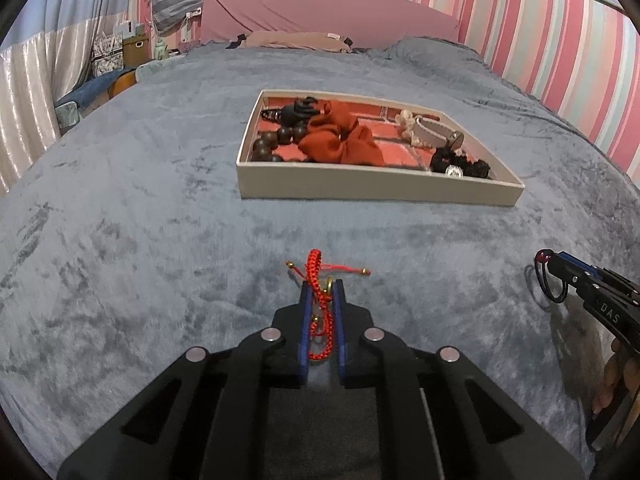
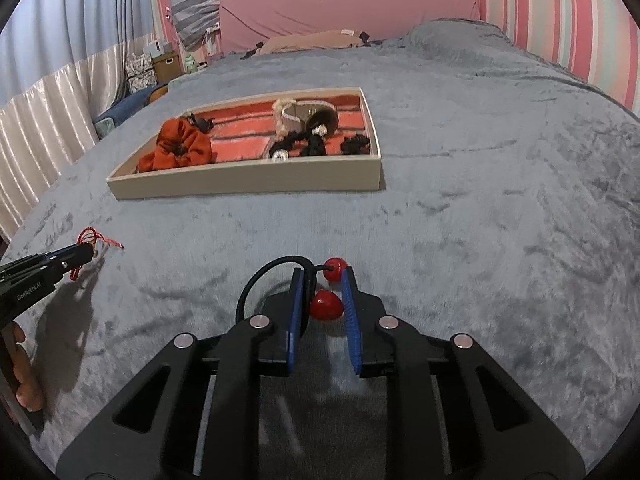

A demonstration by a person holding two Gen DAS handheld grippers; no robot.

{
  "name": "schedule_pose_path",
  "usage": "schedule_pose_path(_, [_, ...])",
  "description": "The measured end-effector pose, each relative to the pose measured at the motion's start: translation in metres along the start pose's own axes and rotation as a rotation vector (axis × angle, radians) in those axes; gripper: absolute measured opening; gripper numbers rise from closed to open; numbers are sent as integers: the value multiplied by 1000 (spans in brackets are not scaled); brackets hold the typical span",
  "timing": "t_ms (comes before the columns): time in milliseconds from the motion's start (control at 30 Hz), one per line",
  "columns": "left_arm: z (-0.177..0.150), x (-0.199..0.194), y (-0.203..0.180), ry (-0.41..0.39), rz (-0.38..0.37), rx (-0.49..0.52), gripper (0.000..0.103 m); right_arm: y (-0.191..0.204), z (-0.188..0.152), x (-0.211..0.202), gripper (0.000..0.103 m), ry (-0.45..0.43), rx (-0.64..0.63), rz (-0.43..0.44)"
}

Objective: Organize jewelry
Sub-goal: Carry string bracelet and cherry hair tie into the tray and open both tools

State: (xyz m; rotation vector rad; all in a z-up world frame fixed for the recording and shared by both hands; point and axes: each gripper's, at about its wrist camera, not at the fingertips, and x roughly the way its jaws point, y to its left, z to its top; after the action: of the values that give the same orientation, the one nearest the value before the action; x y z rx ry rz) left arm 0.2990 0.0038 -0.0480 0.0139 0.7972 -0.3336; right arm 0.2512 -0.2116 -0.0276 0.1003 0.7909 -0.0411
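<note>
My left gripper [image 1: 322, 285] is shut on a red braided bracelet [image 1: 318, 280], held just above the grey bedspread; it also shows in the right wrist view [image 2: 89, 254]. My right gripper [image 2: 321, 273] is shut on a black hair tie with two red beads [image 2: 326, 305], its loop sticking out to the left; it also shows in the left wrist view [image 1: 550, 258]. A beige tray [image 1: 380, 184] with a red lining lies ahead of both grippers and holds a rust scrunchie [image 1: 340, 142], dark wooden beads [image 1: 276, 138], a pale strap [image 1: 430, 130] and black hair ties [image 1: 460, 162].
The grey plush bedspread [image 2: 480, 220] spreads all around the tray [image 2: 248, 184]. A pink headboard [image 1: 320, 12] and striped wall stand behind. Curtains and boxes are at the far left [image 1: 120, 48].
</note>
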Motion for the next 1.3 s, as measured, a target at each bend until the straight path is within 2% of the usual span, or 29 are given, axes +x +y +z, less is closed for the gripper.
schedule_pose_path(267, [37, -5, -4, -47, -14, 13, 10, 1, 41, -6, 20, -64, 1, 2])
schedule_pose_path(467, [78, -3, -13, -83, -26, 19, 10, 6, 84, -5, 20, -111, -16, 2])
schedule_pose_path(667, [117, 11, -31, -106, -39, 44, 10, 13, 119, 6, 20, -132, -30, -1])
schedule_pose_path(800, [136, 31, -41, -94, -56, 54, 10, 18, 135, 26, 20, -120, -42, -7])
schedule_pose_path(967, [138, 71, -49, -39, -43, 64, 10, 20, 135, 62, 20, -73, -50, -22])
schedule_pose_path(1100, [127, 104, -44, 12, 5, 63, 10, 18, 125, 87, 20, -36, -64, -43])
schedule_pose_path(1300, [114, 127, -31, 41, 51, 67, 11, 12, 111, 117, 20, 26, -49, -51])
